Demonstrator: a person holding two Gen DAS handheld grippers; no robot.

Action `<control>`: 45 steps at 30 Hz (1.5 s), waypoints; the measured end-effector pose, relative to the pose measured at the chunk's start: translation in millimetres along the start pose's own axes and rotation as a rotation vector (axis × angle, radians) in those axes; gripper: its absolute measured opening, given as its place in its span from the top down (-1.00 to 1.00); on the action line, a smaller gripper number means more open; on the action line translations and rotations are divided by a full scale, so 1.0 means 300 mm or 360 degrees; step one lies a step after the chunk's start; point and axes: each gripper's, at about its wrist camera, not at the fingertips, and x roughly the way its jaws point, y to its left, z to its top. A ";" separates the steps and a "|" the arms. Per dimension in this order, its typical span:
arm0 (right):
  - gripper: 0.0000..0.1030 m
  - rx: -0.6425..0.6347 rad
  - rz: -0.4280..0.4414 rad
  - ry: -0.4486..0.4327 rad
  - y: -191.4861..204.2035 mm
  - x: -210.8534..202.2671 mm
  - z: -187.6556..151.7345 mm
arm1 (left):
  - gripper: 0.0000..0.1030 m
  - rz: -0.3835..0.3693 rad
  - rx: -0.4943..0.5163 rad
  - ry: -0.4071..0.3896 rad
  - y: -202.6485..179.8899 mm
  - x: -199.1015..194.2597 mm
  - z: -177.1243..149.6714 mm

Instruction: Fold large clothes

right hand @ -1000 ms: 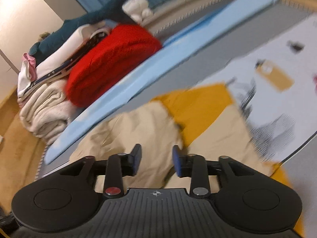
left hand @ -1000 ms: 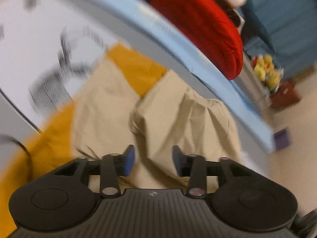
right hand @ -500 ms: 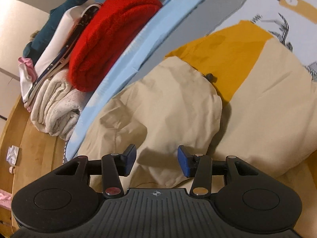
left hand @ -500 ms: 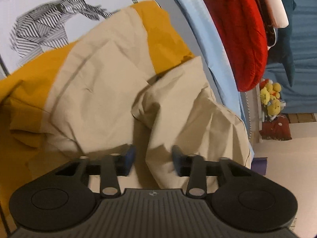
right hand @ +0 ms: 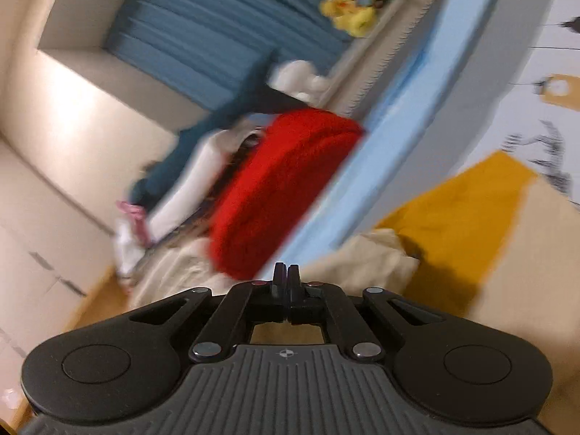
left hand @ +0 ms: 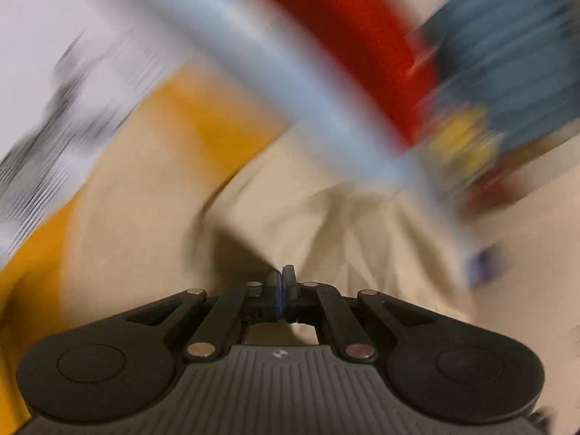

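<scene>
A large beige garment (left hand: 344,224) with orange panels (left hand: 217,119) lies crumpled on a white printed sheet (left hand: 54,54). My left gripper (left hand: 284,272) is shut on a fold of the beige cloth, and wrinkles spread out from its tips. In the right wrist view the same garment (right hand: 369,253) bunches up against the tips of my right gripper (right hand: 286,270), which is shut, its jaws pressed together at the cloth's edge. The orange panel (right hand: 464,217) lies to its right. The left wrist view is heavily blurred.
A light blue mattress edge (right hand: 398,108) runs beside the garment. Beyond it sit a red blanket (right hand: 282,188), a stack of folded white linens (right hand: 188,166) and a yellow plush toy (right hand: 355,3). Blue curtains (right hand: 217,36) hang behind.
Both grippers were open over the beige cloth and are now shut on it. The right gripper's view has tilted up towards the wall and curtains.
</scene>
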 end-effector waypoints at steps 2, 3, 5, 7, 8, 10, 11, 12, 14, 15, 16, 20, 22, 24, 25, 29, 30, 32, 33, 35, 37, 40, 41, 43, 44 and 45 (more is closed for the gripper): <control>1.00 -0.0002 -0.0399 0.0223 -0.073 0.052 -0.038 | 0.97 0.0163 -0.0050 0.0190 0.056 0.079 -0.040; 1.00 -0.0018 -0.0609 0.0399 -0.123 0.087 -0.063 | 0.93 0.0168 -0.0097 0.0222 0.067 0.089 -0.046; 1.00 0.0054 -0.0753 0.0546 -0.199 0.103 -0.092 | 0.70 0.0144 -0.0116 0.0195 0.046 0.066 -0.034; 0.93 0.0071 -0.0698 0.0487 -0.185 0.081 -0.070 | 0.24 0.0120 -0.0112 0.0124 0.018 0.036 -0.015; 0.92 0.0021 -0.0657 0.0434 -0.161 0.071 -0.057 | 0.14 0.0111 -0.0145 0.0076 0.013 0.019 -0.010; 0.78 -0.0023 -0.0541 0.0306 -0.115 0.045 -0.024 | 0.08 0.0061 -0.0215 0.0019 0.014 0.004 -0.005; 0.46 -0.0001 -0.0470 0.0270 -0.101 0.037 -0.012 | 0.08 0.0034 -0.0262 0.0000 0.021 0.004 -0.005; 0.09 0.0034 -0.0388 0.0257 -0.092 0.035 -0.004 | 0.08 0.0010 -0.0307 -0.0019 0.032 0.006 -0.005; -0.03 0.0083 -0.0293 0.0292 -0.091 0.048 0.004 | 0.08 -0.0007 -0.0376 -0.0037 0.066 0.009 0.016; -0.03 0.0118 -0.0246 0.0319 -0.089 0.060 0.003 | 0.08 -0.0006 -0.0403 -0.0052 0.078 0.008 0.016; -0.04 0.0153 -0.0214 0.0337 -0.082 0.076 -0.008 | 0.08 -0.0002 -0.0426 -0.0066 0.084 0.009 0.014; -0.07 0.0233 -0.0159 0.0446 -0.066 0.139 -0.062 | 0.10 0.0011 -0.0443 -0.0065 0.111 0.007 -0.003; -0.11 0.0234 -0.0158 0.0497 -0.059 0.171 -0.072 | 0.10 0.0011 -0.0436 -0.0055 0.108 0.021 -0.009; -0.13 0.0224 -0.0161 0.0539 -0.056 0.186 -0.102 | 0.17 0.0019 -0.0426 -0.0049 0.103 0.036 -0.013; -0.13 0.0217 -0.0163 0.0560 -0.053 0.197 -0.113 | 0.32 0.0023 -0.0420 -0.0047 0.102 0.040 -0.017; 0.37 0.0134 -0.0211 0.0595 -0.046 0.226 -0.117 | 1.00 -0.0037 -0.0353 -0.0085 0.086 0.029 -0.012; 1.00 0.0116 -0.0195 0.0578 -0.045 0.225 -0.112 | 1.00 -0.0087 -0.0321 -0.0134 0.070 0.009 -0.007; 1.00 0.0123 -0.0108 0.0421 -0.034 0.179 -0.082 | 1.00 -0.0292 -0.0242 -0.0247 0.026 -0.040 0.006; 1.00 0.0111 -0.0023 0.0287 -0.015 0.135 -0.055 | 1.00 -0.0363 -0.0197 -0.0286 0.007 -0.059 0.012; 1.00 0.0065 0.0078 0.0079 0.013 0.062 -0.016 | 1.00 -0.0461 -0.0123 -0.0305 -0.020 -0.076 0.015; 1.00 0.0083 0.0062 0.0029 0.000 0.029 0.000 | 1.00 -0.0304 -0.0059 -0.0171 -0.027 -0.032 0.007; 1.00 0.0132 -0.0346 0.0300 -0.094 0.092 -0.044 | 0.87 0.0090 -0.0131 0.0206 0.050 0.113 -0.039; 1.00 0.0145 -0.0527 0.0449 -0.136 0.125 -0.073 | 0.87 0.0142 -0.0200 0.0263 0.081 0.133 -0.047; 1.00 0.0209 -0.0684 0.0577 -0.200 0.147 -0.116 | 0.85 0.0127 -0.0284 0.0244 0.090 0.118 -0.037; 1.00 0.0229 -0.0687 0.0566 -0.197 0.143 -0.115 | 0.68 0.0144 -0.0235 0.0192 0.066 0.096 -0.024; 0.97 0.0197 -0.0697 0.0575 -0.177 0.146 -0.104 | 0.57 0.0156 -0.0155 0.0109 0.034 0.068 -0.013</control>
